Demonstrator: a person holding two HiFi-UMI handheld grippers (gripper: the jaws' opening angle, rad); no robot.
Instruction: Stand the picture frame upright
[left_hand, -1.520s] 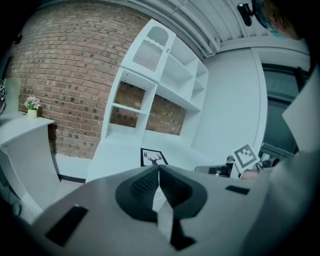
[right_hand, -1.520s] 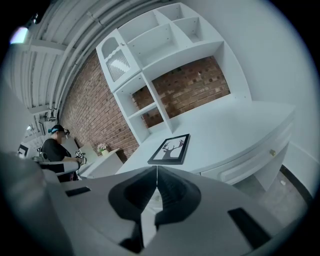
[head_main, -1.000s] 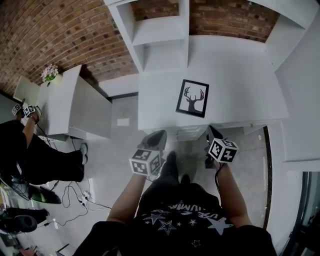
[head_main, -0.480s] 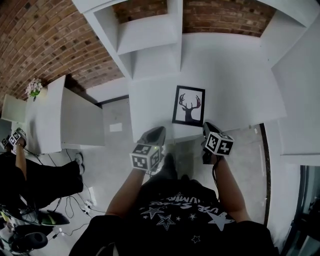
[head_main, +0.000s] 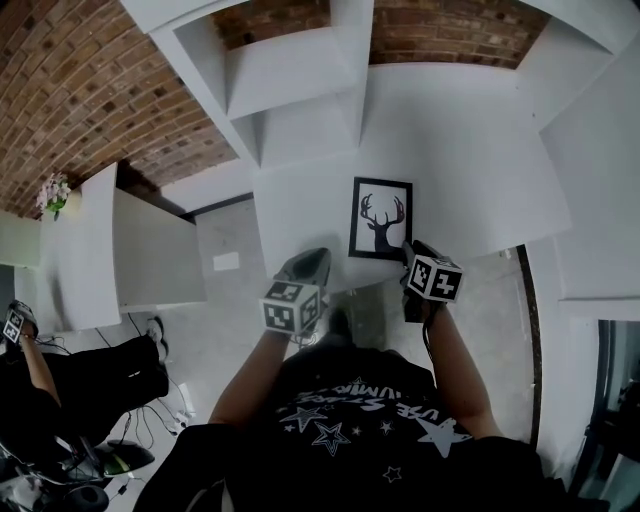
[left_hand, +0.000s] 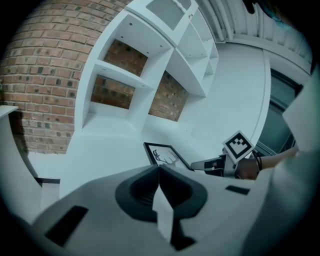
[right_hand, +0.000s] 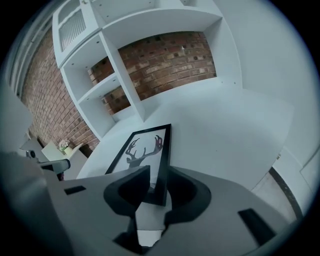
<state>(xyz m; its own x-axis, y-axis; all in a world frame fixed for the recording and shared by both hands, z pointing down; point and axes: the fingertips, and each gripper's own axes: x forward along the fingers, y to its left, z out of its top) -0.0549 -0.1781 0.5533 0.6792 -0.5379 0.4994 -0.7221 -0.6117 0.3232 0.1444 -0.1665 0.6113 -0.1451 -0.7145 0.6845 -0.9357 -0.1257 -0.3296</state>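
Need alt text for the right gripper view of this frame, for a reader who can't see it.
The right gripper has just been opening its jaws, which stand apart astride the near corner of a black-framed picture of a deer's antlered head, lying flat on a white desk. Behind it rise white shelves backed by a red brick wall.
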